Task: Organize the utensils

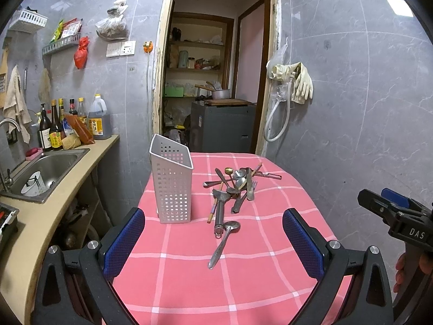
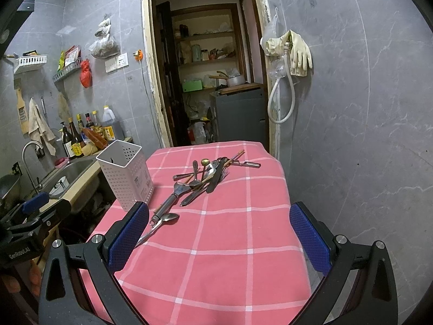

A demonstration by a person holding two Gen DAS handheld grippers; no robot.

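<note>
Left wrist view has your left gripper (image 1: 213, 241) spread wide with nothing between the blue pads, hanging over the near part of the table (image 1: 270, 284) with its pink checked cloth. The white perforated holder (image 1: 173, 187) stands upright near the table's left edge, and it looks empty from the right wrist view. Just right of it, toward the far edge, the pile of utensils (image 1: 238, 187) is all crossed over each other: spoons, a fork, chopsticks, a peeler-looking thing. One loose spoon (image 1: 224, 241) lies apart from the pile, closer to you, bowl pointing at the heap. Your right gripper (image 2: 219, 238) is also wide open and holding nothing, above the near middle of the cloth. The sink (image 1: 46, 170) sits off the table's left side.
</note>
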